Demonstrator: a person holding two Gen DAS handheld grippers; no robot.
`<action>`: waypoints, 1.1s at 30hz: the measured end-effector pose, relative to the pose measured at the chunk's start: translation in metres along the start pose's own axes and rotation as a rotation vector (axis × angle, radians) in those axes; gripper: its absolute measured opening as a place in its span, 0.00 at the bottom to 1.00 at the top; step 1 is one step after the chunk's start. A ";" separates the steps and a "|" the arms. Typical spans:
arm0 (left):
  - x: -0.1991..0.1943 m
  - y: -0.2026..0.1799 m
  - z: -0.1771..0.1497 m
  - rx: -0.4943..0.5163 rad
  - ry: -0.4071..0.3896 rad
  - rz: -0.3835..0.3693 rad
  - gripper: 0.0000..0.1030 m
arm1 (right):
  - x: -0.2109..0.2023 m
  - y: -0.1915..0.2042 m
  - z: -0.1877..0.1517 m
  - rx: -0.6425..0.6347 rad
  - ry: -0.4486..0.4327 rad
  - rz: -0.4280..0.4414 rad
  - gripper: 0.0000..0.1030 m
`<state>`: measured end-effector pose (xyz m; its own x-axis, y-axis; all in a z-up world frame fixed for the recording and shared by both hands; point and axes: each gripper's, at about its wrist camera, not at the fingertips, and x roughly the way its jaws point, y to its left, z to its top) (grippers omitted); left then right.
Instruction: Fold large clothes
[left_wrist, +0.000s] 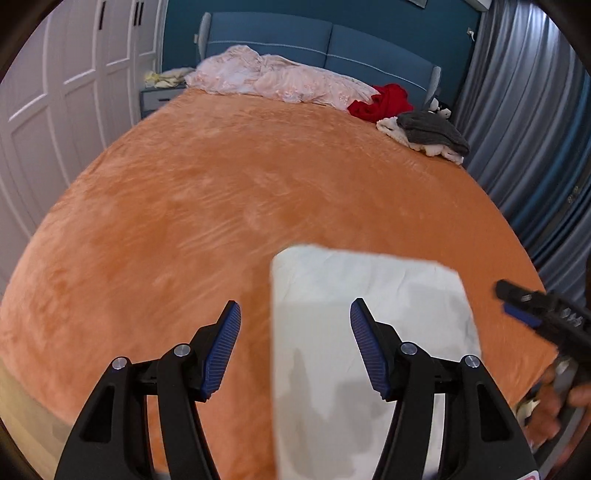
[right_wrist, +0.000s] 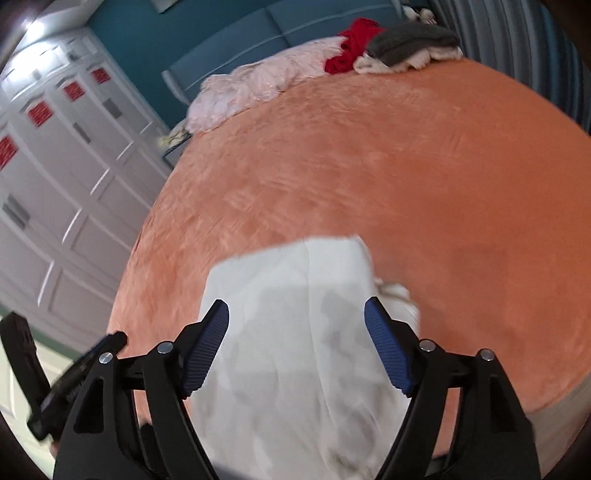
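A white garment (left_wrist: 373, 295) (right_wrist: 291, 350) lies folded into a rectangle on the orange bed cover (left_wrist: 221, 206) (right_wrist: 424, 177), near the bed's front edge. My left gripper (left_wrist: 295, 305) hangs above the garment's left part, jaws apart, with nothing pinched between the blue pads. My right gripper (right_wrist: 296, 302) hovers over the same garment, jaws wide and empty. A crumpled bit of white cloth (right_wrist: 397, 295) sticks out at the garment's right side. The right gripper (left_wrist: 532, 306) also shows at the right edge of the left wrist view, held by a hand (left_wrist: 557, 402). The left gripper (right_wrist: 74, 373) appears blurred at the lower left of the right wrist view.
At the head of the bed lie a pink quilt (left_wrist: 280, 77), a red garment (left_wrist: 384, 101) and a grey garment on cream ones (left_wrist: 432, 133). White wardrobes (left_wrist: 55, 92) line the left side. Grey curtains (left_wrist: 528, 110) hang on the right. A nightstand (left_wrist: 159, 94) stands by the blue headboard (left_wrist: 332, 40).
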<state>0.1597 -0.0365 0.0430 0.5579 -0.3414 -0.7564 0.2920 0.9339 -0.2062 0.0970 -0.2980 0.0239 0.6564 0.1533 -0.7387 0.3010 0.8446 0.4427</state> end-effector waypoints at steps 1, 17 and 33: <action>0.008 -0.002 0.005 -0.006 0.007 -0.007 0.58 | 0.014 -0.001 0.003 0.027 0.009 -0.005 0.71; 0.143 -0.052 -0.028 0.045 0.136 0.041 0.59 | 0.092 -0.045 -0.043 -0.063 -0.005 -0.266 0.10; 0.183 -0.055 -0.040 0.074 0.121 0.133 0.66 | 0.130 -0.054 -0.047 -0.108 -0.028 -0.266 0.19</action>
<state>0.2144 -0.1462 -0.1087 0.4987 -0.1963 -0.8442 0.2808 0.9581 -0.0569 0.1341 -0.2995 -0.1199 0.5838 -0.0939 -0.8065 0.3908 0.9032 0.1778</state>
